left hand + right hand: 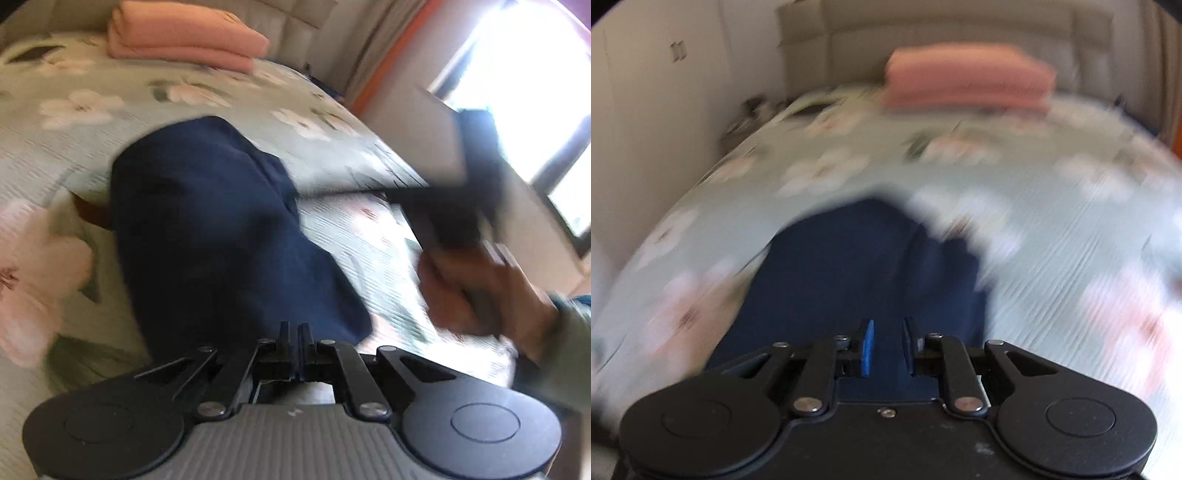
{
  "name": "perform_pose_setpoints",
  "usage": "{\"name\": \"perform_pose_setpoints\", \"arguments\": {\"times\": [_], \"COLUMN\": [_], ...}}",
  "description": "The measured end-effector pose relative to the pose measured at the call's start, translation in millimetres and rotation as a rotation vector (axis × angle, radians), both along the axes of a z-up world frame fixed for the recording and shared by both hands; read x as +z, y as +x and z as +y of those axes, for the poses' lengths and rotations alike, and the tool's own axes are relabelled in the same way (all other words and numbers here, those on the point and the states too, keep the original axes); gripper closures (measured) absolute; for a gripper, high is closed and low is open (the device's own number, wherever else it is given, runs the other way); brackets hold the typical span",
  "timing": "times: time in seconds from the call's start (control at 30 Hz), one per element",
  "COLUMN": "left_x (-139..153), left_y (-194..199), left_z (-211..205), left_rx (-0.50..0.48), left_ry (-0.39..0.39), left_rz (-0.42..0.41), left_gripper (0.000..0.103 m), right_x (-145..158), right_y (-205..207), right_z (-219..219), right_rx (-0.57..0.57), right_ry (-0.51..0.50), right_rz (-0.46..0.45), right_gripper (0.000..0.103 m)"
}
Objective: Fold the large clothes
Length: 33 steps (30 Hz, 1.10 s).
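**Navy garment on floral bed, two claws over it**

Left claw (294,332): jaws pressed together, navy cloth right at the tips; whether cloth is pinched between them cannot be told.
Right claw (888,341): blue pads slightly apart, nothing pressed between them, garment beneath.
Navy garment (207,221): bunched on the bed, its near edge hidden behind the claw bodies.
Person's hand (476,291): blurred, gripping the other device at right.
Floral bedspread (1052,206): smeared by motion.
Folded pink cloth (184,37): lying near the headboard (960,26).
Window (535,74): overexposed.
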State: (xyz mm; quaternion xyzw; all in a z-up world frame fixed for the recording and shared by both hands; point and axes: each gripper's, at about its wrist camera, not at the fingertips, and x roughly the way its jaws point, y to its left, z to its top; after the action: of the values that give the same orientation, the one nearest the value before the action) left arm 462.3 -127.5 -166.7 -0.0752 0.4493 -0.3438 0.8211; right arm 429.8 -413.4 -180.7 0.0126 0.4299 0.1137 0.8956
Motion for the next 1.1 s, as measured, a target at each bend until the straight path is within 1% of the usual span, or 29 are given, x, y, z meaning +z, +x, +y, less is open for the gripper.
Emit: {"name": "perform_pose_setpoints", "arguments": {"times": [0.03, 0.07, 0.1, 0.13, 0.17, 0.2, 0.23, 0.27, 0.3, 0.33, 0.37, 0.43, 0.5, 0.53, 0.6, 0.67, 0.7, 0.73, 0.77, 0.8, 0.83, 0.9, 0.93, 1.0, 1.07, 1.1], "left_x": [-8, -21, -36, -49, -60, -65, -66, -68, -74, -80, -80, -60, -33, -20, -2, 0, -6, -17, -31, -44, -55, -66, -67, -65, -63, -62], "left_y": [4, 8, 11, 13, 14, 11, 6, 1, -4, -9, -13, -20, -20, -18, -7, 10, 18, 29, 35, 38, 39, 41, 42, 45, 48, 50], "left_z": [0, 0, 0, 2, 6, 8, 6, 0, -6, -8, -5, 6, 15, 19, 26, 32, 33, 32, 31, 31, 37, 47, 48, 47, 42, 41], "left_rx": [-0.005, -0.017, -0.023, -0.020, -0.014, -0.011, -0.017, -0.027, -0.026, -0.039, -0.048, -0.072, -0.097, -0.088, -0.023, 0.062, 0.091, 0.116, 0.117, 0.110, 0.117, 0.146, 0.148, 0.145, 0.141, 0.140], "left_ry": [0.001, -0.012, -0.028, -0.064, -0.117, -0.121, -0.082, 0.017, 0.140, 0.197, 0.185, 0.056, -0.083, -0.121, -0.170, -0.188, -0.183, -0.159, -0.147, -0.170, -0.216, -0.284, -0.290, -0.272, -0.261, -0.257], "left_rz": [0.015, 0.057, 0.121, 0.177, 0.237, 0.257, 0.244, 0.226, 0.218, 0.230, 0.240, 0.234, 0.215, 0.191, 0.123, 0.087, 0.083, 0.102, 0.144, 0.184, 0.224, 0.270, 0.272, 0.251, 0.241, 0.238], "left_gripper": [0.098, 0.098, 0.099, 0.100, 0.100, 0.100, 0.100, 0.098, 0.100, 0.100, 0.099, 0.097, 0.094, 0.093, 0.086, 0.085, 0.085, 0.085, 0.094, 0.097, 0.100, 0.100, 0.100, 0.100, 0.100, 0.100], "right_x": [-10, -23, -34, -42, -45, -47, -49, -51, -51, -47, -39, -15, 8, 14, 19, 12, 5, -9, -23, -36, -41, -36, -35, -35, -34, -33], "right_y": [-10, -17, -23, -31, -37, -41, -46, -50, -52, -51, -51, -49, -35, -23, 3, 31, 42, 55, 58, 61, 57, 48, 44, 34, 18, 13], "right_z": [5, 7, 8, 8, 7, 5, 1, -4, -8, -13, -16, -22, -25, -25, -22, -19, -20, -16, -11, -12, -16, -17, -18, -19, -27, -29], "right_rx": [0.010, 0.004, 0.003, 0.016, 0.028, 0.032, 0.025, 0.020, 0.018, 0.011, -0.001, -0.015, -0.025, -0.033, -0.044, -0.068, -0.074, -0.074, -0.070, -0.063, -0.050, -0.024, -0.025, -0.051, -0.051, -0.056], "right_ry": [-0.034, -0.076, -0.125, -0.182, -0.214, -0.234, -0.240, -0.233, -0.227, -0.221, -0.216, -0.180, -0.109, -0.074, -0.011, 0.039, 0.053, 0.043, 0.021, 0.015, 0.017, -0.018, -0.035, -0.096, -0.089, -0.109], "right_rz": [0.030, 0.045, 0.042, 0.026, 0.016, 0.026, 0.048, 0.061, 0.074, 0.086, 0.083, 0.027, -0.058, -0.093, -0.128, -0.148, -0.126, -0.075, -0.031, -0.018, -0.046, -0.068, -0.069, -0.077, -0.074, -0.072], "right_gripper": [0.089, 0.091, 0.096, 0.100, 0.101, 0.101, 0.101, 0.101, 0.102, 0.103, 0.102, 0.102, 0.102, 0.102, 0.102, 0.102, 0.102, 0.102, 0.102, 0.103, 0.103, 0.103, 0.103, 0.103, 0.103, 0.103]}}
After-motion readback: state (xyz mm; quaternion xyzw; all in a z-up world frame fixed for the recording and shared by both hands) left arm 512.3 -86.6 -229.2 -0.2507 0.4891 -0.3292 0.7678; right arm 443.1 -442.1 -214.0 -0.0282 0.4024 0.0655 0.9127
